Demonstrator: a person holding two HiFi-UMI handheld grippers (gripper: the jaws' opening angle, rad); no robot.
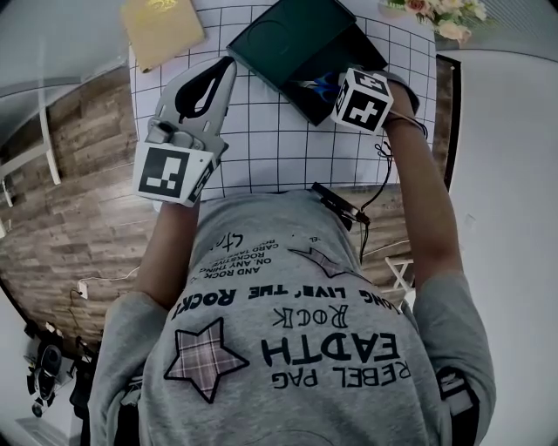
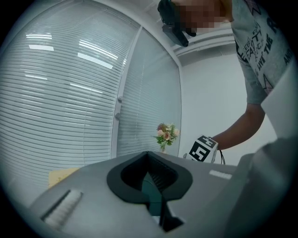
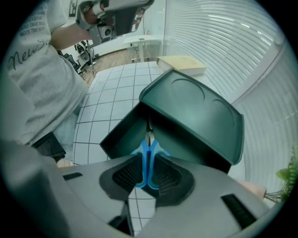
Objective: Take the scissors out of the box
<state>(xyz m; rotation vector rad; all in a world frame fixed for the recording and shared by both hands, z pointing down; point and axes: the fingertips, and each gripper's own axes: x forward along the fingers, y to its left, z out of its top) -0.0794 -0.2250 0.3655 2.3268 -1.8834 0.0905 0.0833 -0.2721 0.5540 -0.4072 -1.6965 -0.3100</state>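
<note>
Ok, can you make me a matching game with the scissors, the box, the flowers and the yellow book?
Things:
1. scissors
2. box
3. flowers
4. yellow book

Places or states:
A. at the table's far left corner
B. dark green, lid open
C. blue handles clamped between the jaws of the right gripper
D. pink, by the table's far right corner

Pairs: 1-C, 2-B, 3-D, 4-A

The box lid hides the scissors blades (tips especially).
</note>
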